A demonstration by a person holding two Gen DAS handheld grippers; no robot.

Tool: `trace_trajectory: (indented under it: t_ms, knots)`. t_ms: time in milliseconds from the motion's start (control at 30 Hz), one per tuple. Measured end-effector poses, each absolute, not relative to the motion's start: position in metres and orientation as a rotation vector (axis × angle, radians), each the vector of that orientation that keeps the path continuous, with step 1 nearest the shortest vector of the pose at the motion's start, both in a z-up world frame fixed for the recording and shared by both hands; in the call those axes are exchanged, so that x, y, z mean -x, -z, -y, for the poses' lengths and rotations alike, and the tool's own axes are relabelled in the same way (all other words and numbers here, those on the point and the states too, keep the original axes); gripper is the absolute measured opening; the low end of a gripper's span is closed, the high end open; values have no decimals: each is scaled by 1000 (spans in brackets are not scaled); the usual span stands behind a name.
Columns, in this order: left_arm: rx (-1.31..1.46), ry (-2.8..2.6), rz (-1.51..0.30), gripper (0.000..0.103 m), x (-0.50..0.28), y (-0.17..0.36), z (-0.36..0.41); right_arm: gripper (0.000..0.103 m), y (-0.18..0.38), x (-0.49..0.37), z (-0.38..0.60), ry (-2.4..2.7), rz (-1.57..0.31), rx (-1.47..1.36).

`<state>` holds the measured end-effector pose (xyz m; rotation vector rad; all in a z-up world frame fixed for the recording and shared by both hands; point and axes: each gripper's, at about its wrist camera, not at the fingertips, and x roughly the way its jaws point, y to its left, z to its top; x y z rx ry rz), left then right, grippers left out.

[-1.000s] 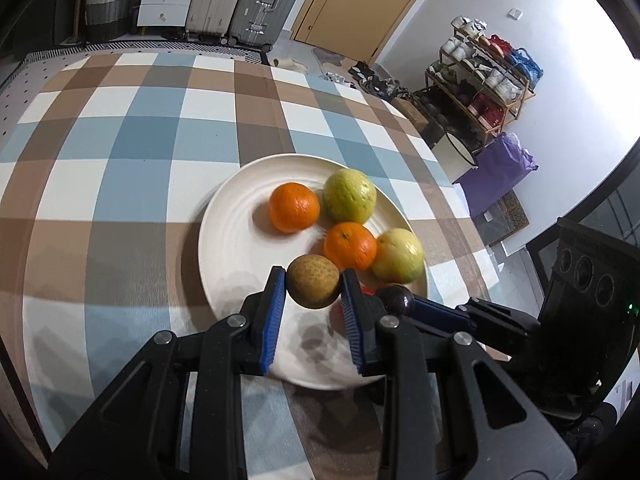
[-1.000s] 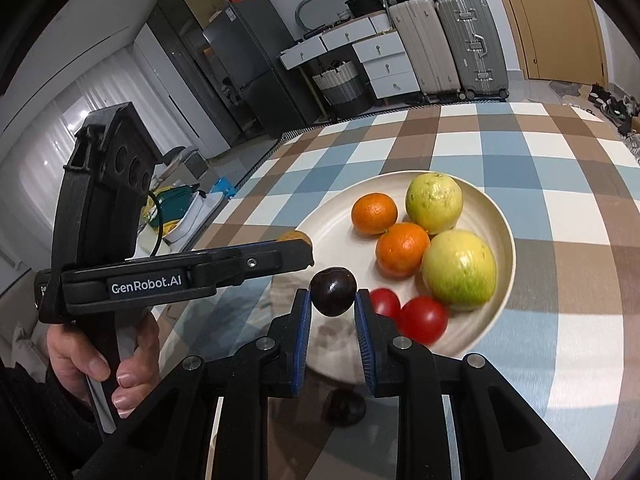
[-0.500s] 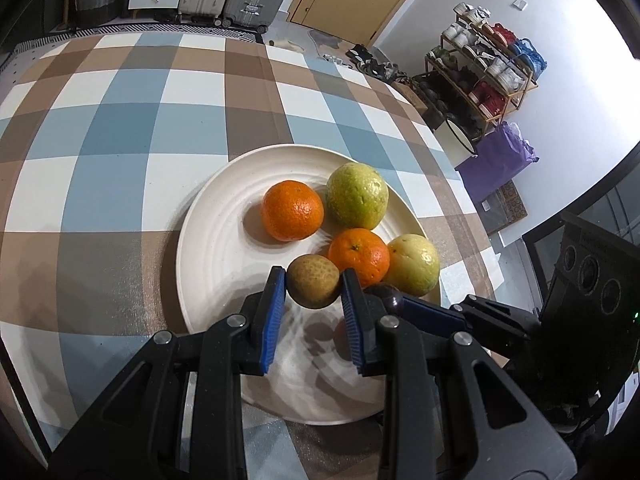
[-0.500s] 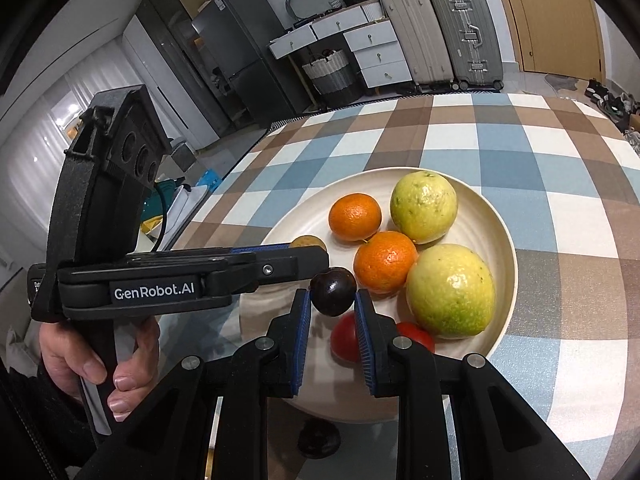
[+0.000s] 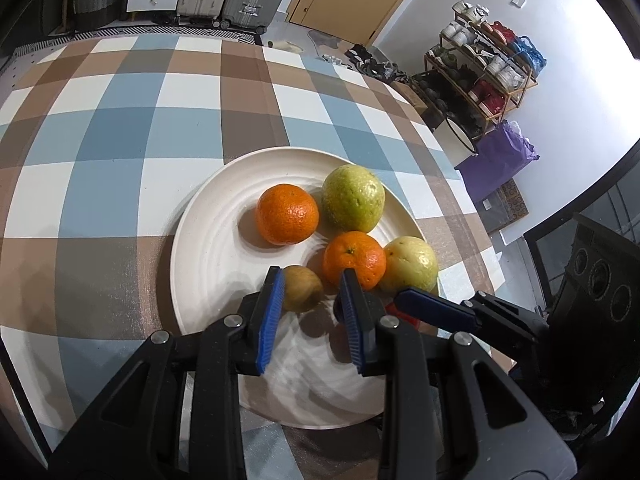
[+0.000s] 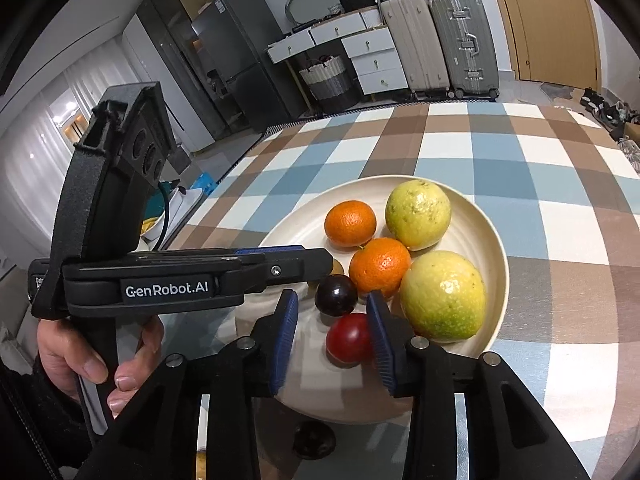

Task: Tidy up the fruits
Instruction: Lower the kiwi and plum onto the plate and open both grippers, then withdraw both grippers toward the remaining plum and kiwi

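Note:
A white plate (image 5: 208,240) on the checked cloth holds two oranges (image 5: 287,214) (image 5: 354,258) and two yellow-green fruits (image 5: 353,198) (image 5: 412,264). My left gripper (image 5: 311,273) hangs low over the plate, jaws narrow around a small brown fruit (image 5: 302,288) that leans on the left pad. Its finger (image 6: 316,258) crosses the right wrist view. The jaws of my right gripper (image 6: 332,300) are opening. A dark plum (image 6: 337,292) rests on the plate between the tips, and neither pad touches it. A red fruit (image 6: 348,340) lies just below the plum.
Another dark fruit (image 6: 314,440) lies on the cloth in front of the plate's near rim. A hand (image 6: 80,364) grips the left gripper's handle at the table's left edge. Checked cloth (image 5: 120,152) stretches beyond the plate.
The right jaws have parted and the plum now sits on the plate instead of being pinched. The left gripper with the brown fruit has moved in over the plate, closer to the oranges.

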<state>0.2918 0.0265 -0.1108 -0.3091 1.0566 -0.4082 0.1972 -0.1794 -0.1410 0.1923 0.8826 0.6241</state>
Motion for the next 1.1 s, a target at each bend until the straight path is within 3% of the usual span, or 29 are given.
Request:
trace_trajectory:
  t_ms: [600,1100]
  knots:
    - [224,341,-967,25,-238,76,-32,37,118,-166,192,-624,-800,-207]
    - [187,319,-923,25,-181,63,-32,45,108,-126,204,-611,-737,-224]
